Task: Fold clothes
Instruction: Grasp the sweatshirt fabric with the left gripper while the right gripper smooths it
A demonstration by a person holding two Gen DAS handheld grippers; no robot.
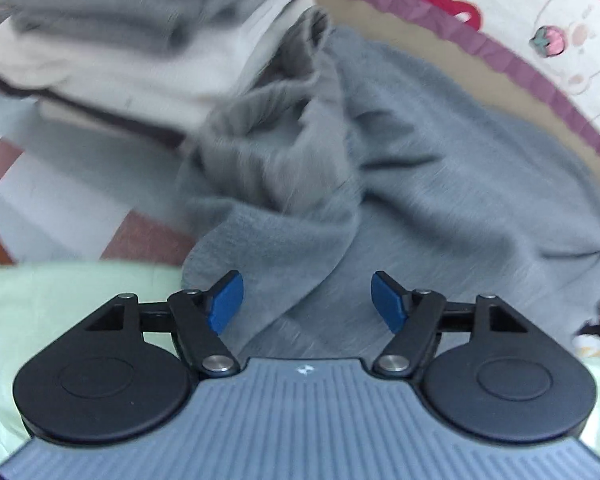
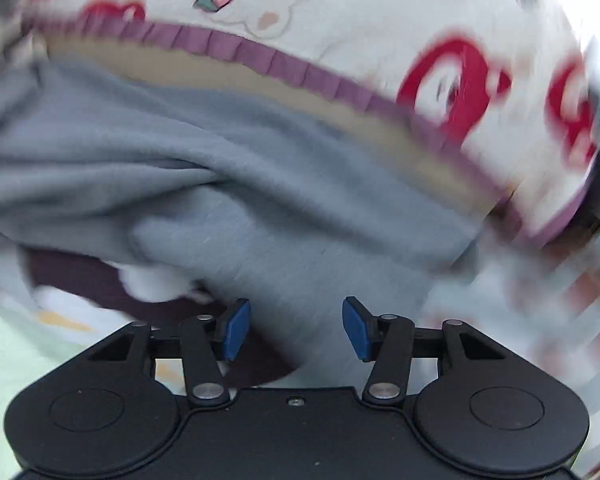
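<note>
A grey garment [image 1: 440, 184] lies rumpled across the bed [image 1: 52, 184], its bunched sleeve folds heaped toward a stack of folded clothes [image 1: 112, 40] at the bed's far left. Behind it runs a cartoon-print quilt [image 1: 548, 12] with a purple frilled edge. The left gripper [image 1: 307, 300] hovers over the cloth with jaws well apart, pads touching nothing. The right gripper [image 2: 296, 330] is likewise parted (somewhat narrower) above the garment's near edge [image 2: 260, 208], gripping nothing; this view is heavily blurred.
</note>
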